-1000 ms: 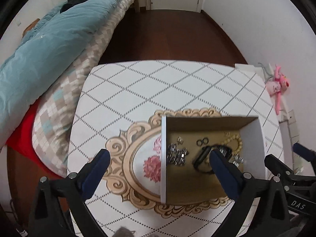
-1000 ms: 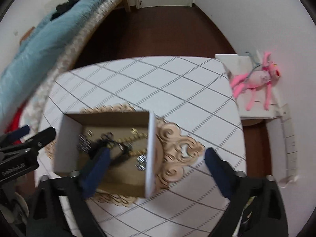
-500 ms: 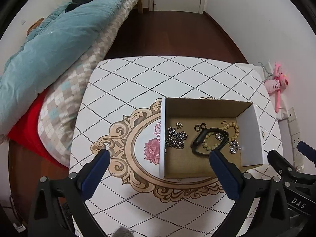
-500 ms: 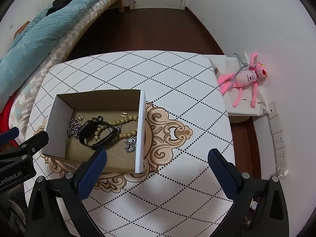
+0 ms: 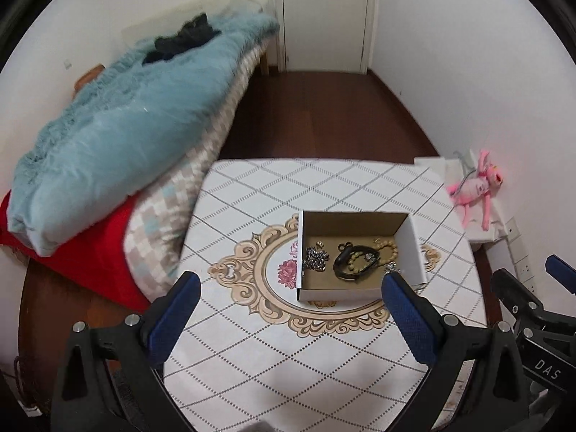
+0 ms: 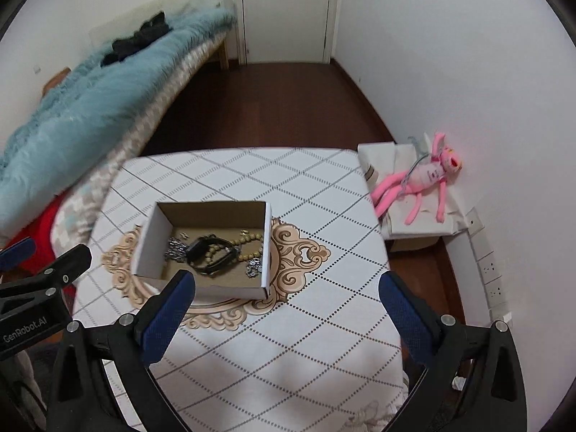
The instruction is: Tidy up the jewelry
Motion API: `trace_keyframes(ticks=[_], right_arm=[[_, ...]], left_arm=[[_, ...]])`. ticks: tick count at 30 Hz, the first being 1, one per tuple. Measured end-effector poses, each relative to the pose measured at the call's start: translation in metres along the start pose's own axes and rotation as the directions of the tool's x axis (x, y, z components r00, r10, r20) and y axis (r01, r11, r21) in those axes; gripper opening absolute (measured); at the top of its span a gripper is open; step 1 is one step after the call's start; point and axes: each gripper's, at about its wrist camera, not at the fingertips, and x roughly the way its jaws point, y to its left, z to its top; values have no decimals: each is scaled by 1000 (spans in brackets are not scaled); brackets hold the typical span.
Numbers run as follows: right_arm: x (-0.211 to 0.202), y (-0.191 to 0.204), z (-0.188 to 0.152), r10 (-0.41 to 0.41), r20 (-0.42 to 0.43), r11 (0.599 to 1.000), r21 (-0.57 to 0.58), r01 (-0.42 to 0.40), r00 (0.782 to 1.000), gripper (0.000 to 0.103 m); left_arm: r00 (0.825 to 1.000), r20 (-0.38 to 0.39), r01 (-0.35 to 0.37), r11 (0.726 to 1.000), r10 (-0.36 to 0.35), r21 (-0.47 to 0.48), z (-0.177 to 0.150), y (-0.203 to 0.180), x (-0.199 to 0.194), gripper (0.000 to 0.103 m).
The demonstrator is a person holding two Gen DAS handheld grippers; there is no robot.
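Observation:
A white cardboard box (image 5: 414,248) (image 6: 151,241) stands on the patterned table (image 5: 288,352) (image 6: 288,342). Inside lie a black wristband (image 5: 345,261) (image 6: 212,252), a tan bead bracelet (image 5: 387,246) (image 6: 248,239), a silver chain (image 5: 315,259) (image 6: 176,246) and small silver pieces. My left gripper (image 5: 288,288) hovers open above the table's near side, short of the box. My right gripper (image 6: 288,288) is open too, held back from the box, nothing between its fingers. Each gripper shows at the edge of the other's view.
A bed with a teal duvet (image 5: 126,126) and red sheet (image 5: 90,252) borders the table's left side. A pink plush toy (image 6: 421,180) lies on a white box (image 6: 396,154) by the right wall. Dark wood floor (image 6: 270,100) and a door (image 6: 288,10) lie beyond.
Both grippers have pulled back and up from the box, so it now looks smaller and farther away. Both stay open and empty. The jewelry in the box has not moved.

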Motion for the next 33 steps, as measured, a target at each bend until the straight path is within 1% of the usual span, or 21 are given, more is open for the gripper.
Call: trace_keyframes(ticks=[3, 9, 14, 18, 20, 24, 30, 33], right_arm=[[-36, -1, -4, -4, 61, 1000, -6, 4, 998, 103], [-90, -4, -12, -3, 137, 1000, 0, 3, 991, 103], [-127, -6, -22, -5, 189, 1000, 2, 5, 982, 103], [-151, -6, -25, -6, 226, 1000, -2, 6, 974, 103], [-160, -6, -27, 2, 233, 1000, -2, -2, 972, 103], [-171, -4, -32, 15, 231, 1000, -6, -14, 973, 103], [-174, -8, -34, 6, 224, 1000, 2, -7, 975, 103], [-167, -11, -30, 0, 207, 1000, 9, -2, 978, 103]], left_arm=[[999, 47, -4, 1000, 4, 0, -5, 0, -30, 103], [993, 114, 6, 1000, -7, 11, -17, -2, -76, 103], [988, 156, 19, 1000, -21, 10, -23, -4, -104, 103], [984, 173, 33, 999, -33, 4, -27, -3, -120, 103], [985, 165, 44, 999, -44, 5, -29, -4, -126, 103], [985, 167, 41, 999, -42, 10, -34, -5, -132, 103], [989, 147, 35, 999, -34, -6, -34, -2, -125, 103], [991, 135, 30, 999, -28, -17, -31, 0, -118, 103]])
